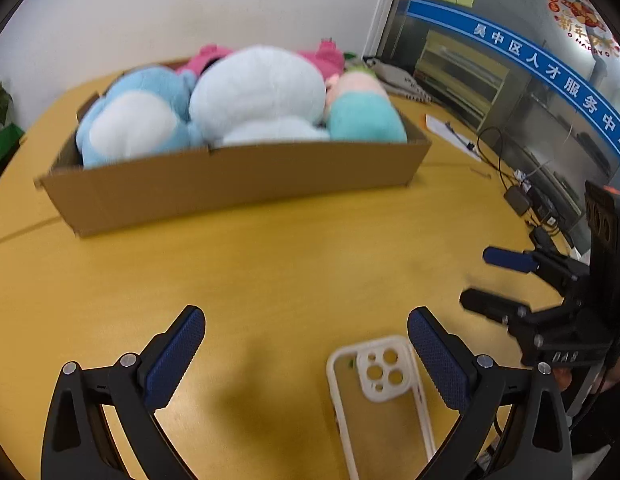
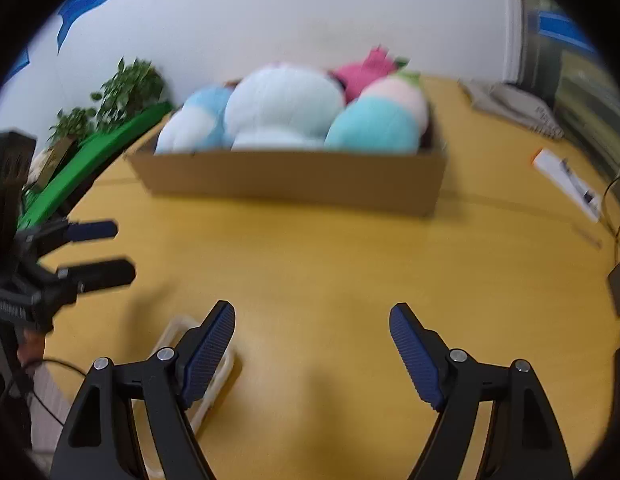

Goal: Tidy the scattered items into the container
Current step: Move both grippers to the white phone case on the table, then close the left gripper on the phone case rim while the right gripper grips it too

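Left wrist view — left tongs [image 1: 306,344] (spread, empty) low over table [image 1: 270,264] — right tongs [image 2: 311,344] likewise.

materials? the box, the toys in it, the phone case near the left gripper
Box: corrugated cardboard by the look, matte brown, with folded flap edges.
Toys: plush fabric, soft and fuzzy, with rounded stuffed shapes; pastel blue, white, teal and pink.
Phone case: looks like flexible plastic or silicone, with an off-white rim and camera cutouts; the table shows through its back, so that is probably clear.

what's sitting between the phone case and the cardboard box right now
Only bare table between phone case and cardboard box, clearest in the left wrist view.
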`<state>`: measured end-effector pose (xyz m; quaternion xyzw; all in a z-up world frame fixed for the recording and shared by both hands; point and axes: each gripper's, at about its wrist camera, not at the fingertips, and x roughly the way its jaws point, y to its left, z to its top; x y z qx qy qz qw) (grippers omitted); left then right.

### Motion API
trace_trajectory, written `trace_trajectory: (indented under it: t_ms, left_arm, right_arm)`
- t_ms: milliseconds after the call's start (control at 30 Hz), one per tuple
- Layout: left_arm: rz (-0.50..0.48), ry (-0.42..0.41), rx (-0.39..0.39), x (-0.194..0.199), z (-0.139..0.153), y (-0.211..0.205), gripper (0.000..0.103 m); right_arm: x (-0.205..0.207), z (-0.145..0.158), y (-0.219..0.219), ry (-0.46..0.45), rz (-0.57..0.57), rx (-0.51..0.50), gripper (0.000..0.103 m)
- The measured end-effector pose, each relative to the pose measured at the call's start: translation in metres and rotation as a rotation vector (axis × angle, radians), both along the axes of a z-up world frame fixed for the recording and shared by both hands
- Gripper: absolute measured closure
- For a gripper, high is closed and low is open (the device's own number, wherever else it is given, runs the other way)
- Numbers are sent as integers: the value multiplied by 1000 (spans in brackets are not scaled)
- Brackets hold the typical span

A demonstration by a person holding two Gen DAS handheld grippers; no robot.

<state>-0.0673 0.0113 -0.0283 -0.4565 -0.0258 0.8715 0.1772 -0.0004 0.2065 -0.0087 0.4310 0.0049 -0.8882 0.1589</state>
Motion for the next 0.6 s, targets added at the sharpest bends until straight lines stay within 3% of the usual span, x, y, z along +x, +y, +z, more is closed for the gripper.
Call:
trace_trajectory:
  t_ms: [200, 267, 333, 400, 433, 467, 500, 533, 567, 600]
  left_arm:
    - [-104, -135, 11, 8, -37, 11, 11]
    - [-124, -170, -12, 10, -47, 16, 24]
    - [-132, -160, -38, 14, -47, 20, 29]
    - [-124, -156, -44, 16, -47, 21, 39]
    - [-111, -150, -49, 16, -46, 20, 49]
    - [-99, -148, -51, 15, -46, 19, 65]
    - [-89, -155, -31, 15, -46, 18, 70]
    - [-91, -170, 5, 14, -48, 16, 84]
    - [-94, -182, 30, 13, -50, 15, 91]
    - [-97, -183, 34, 14, -51, 17, 92]
  right_arm:
    - [22, -39, -28, -108, 77, 1, 23]
    - [26, -44, -41, -114, 108, 22, 25]
    - [27, -47, -49, -112, 118, 50, 26]
    - [27, -48, -53, -95, 118, 83, 39]
    - [26, -48, -54, -91, 122, 85, 43]
    - [26, -47, -55, -87, 127, 81, 53]
    - [26, -47, -57, -84, 138, 78, 67]
    - [27, -46, -59, -81, 150, 79, 73]
    - [28, -46, -62, -77, 169, 77, 80]
    - [29, -45, -64, -76, 178, 78, 88]
